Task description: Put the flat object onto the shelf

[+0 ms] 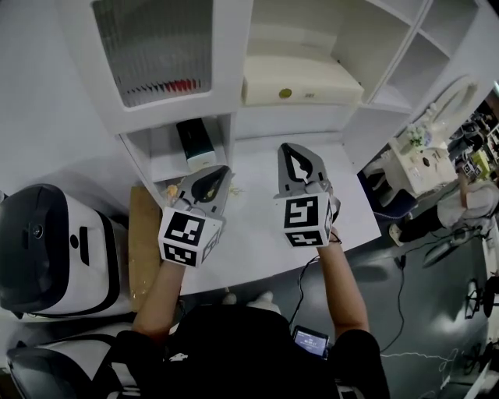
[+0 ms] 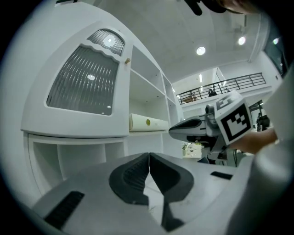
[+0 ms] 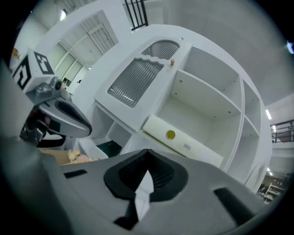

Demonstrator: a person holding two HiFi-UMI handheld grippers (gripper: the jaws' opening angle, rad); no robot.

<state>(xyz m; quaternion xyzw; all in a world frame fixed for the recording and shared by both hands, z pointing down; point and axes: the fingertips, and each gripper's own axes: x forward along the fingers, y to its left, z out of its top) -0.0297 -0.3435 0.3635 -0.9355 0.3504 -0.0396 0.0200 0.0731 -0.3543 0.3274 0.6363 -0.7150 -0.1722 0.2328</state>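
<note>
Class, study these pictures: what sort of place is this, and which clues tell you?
Probably a lab or workshop hall, not a home: a railed upper gallery under a high ceiling, cables on the grey floor, and a white shelf unit.

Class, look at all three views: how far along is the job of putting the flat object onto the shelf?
Done, it seems: the flat cream box lies on a shelf of the white shelf unit. In hand: nothing; the left gripper and the right gripper both have their jaws together and empty, in front of the unit. Left: probably nothing, unless more flat items wait out of view.
</note>
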